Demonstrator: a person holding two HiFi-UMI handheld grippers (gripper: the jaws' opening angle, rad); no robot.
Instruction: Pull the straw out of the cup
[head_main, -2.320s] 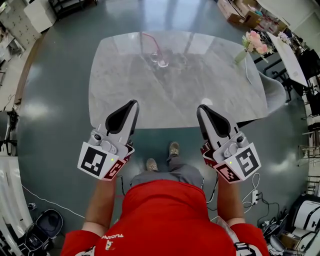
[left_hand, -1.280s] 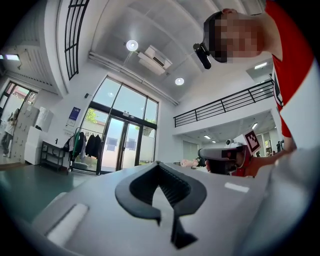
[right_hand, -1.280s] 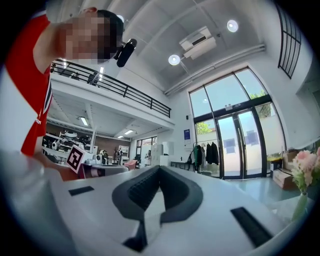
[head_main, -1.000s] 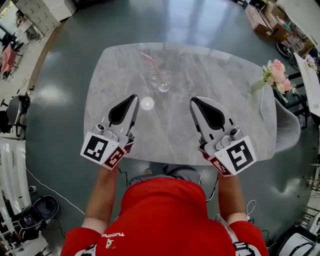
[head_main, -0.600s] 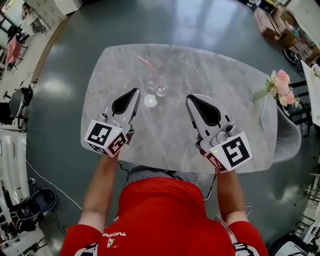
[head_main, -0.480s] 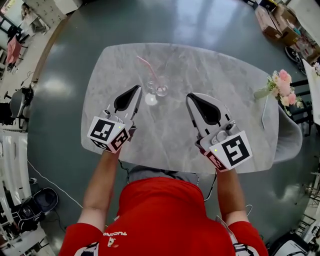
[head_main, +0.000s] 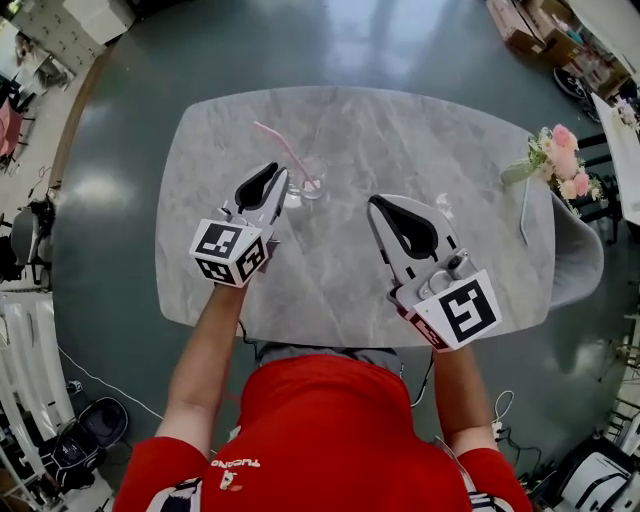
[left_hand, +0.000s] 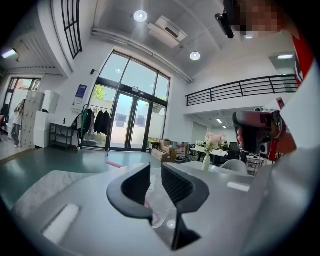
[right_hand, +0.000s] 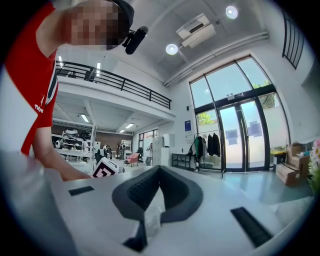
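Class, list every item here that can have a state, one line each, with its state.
Clear glass cup: upright on grey marble table.
Pink straw: in the cup, leaning.
Left gripper: open, jaws just been opening, cup beyond their gap, ungripped.
Right gripper: shut, empty.
Vase of pink flowers: upright.

Right gripper (right_hand: 159, 171): jaws closed, tips touching, held level over the grey table (right_hand: 280, 200). At left, a person's forearm (right_hand: 59, 167) ends at a marker cube (right_hand: 106, 169). Beyond, tall glass doors (right_hand: 240, 135) stand with a rack of dark coats (right_hand: 210, 145) beside them.
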